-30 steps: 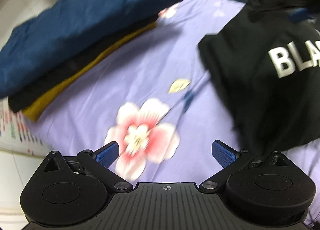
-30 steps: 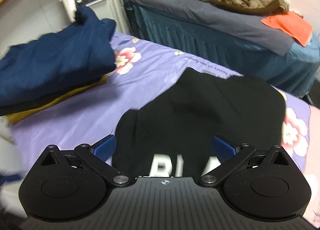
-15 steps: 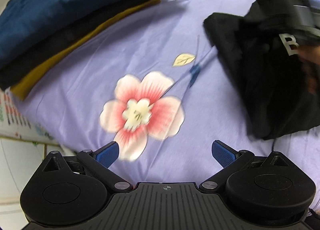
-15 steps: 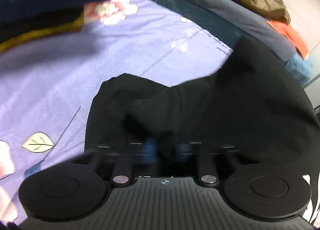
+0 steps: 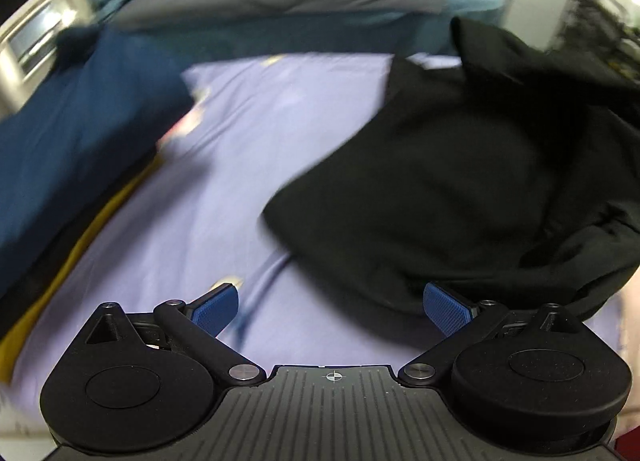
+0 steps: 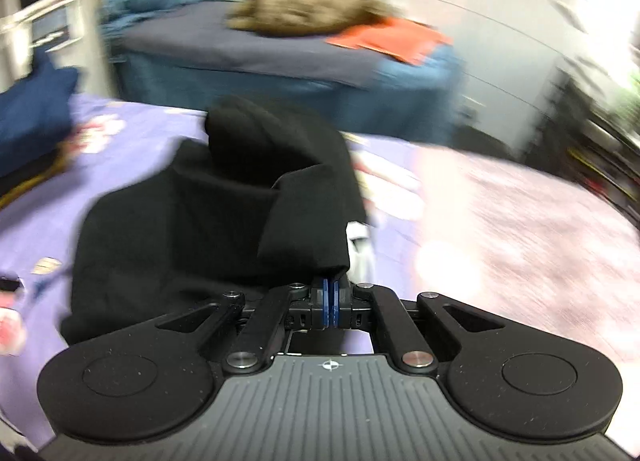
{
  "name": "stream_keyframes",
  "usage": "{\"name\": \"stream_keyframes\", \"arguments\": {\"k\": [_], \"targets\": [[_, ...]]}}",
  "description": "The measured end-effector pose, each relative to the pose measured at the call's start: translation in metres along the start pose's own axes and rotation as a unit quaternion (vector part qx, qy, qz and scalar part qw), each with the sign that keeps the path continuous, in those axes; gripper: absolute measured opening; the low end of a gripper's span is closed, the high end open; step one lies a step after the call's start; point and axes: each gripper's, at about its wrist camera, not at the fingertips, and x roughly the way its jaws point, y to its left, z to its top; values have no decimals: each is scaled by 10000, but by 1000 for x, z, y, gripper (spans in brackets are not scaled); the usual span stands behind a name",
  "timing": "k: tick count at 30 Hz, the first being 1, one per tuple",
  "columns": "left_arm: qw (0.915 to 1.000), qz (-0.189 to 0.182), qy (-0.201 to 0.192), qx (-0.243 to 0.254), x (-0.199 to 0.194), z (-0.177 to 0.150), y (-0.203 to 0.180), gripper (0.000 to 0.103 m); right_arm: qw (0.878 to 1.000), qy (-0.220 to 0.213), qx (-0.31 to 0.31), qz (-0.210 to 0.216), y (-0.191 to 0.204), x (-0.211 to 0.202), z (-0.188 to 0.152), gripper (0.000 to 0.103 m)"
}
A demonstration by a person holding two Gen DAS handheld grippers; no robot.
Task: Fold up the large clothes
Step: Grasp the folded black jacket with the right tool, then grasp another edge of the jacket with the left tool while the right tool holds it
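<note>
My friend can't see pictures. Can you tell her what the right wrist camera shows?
The right claw is pinched shut on a fold of the black garment, lifting it off the purple flowered sheet. Behind is a blurry bed with brown and orange clothes.

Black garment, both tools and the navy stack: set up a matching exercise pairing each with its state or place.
Things:
1. left tool
2. right tool
3. black garment
4. navy folded clothes

States or places:
A. shut on a fold of black cloth
B. stacked at the left edge of the purple sheet
C. open, holding nothing
D. partly lifted, the rest lying on the purple sheet

Pairs: 1-C, 2-A, 3-D, 4-B
</note>
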Motion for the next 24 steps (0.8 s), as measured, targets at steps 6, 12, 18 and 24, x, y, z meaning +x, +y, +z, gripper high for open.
{"name": "stream_keyframes", "arguments": {"k": [6, 12, 18, 24], "targets": [[9960, -527, -112, 719, 6, 30, -71, 103, 9856, 913, 1159, -829, -83, 11, -86, 4], [9861, -637, -360, 1491, 29, 64, -122, 103, 9673, 1136, 2231, -396, -110, 3, -135, 11], [9770, -476, -1047, 1798, 63, 119, -156, 103, 9703, -60, 2367, -498, -127, -39, -123, 78], [9722, -769, -1167, 1879, 100, 160, -200, 103, 9689, -343, 2437, -267, -150, -10, -93, 84]]}}
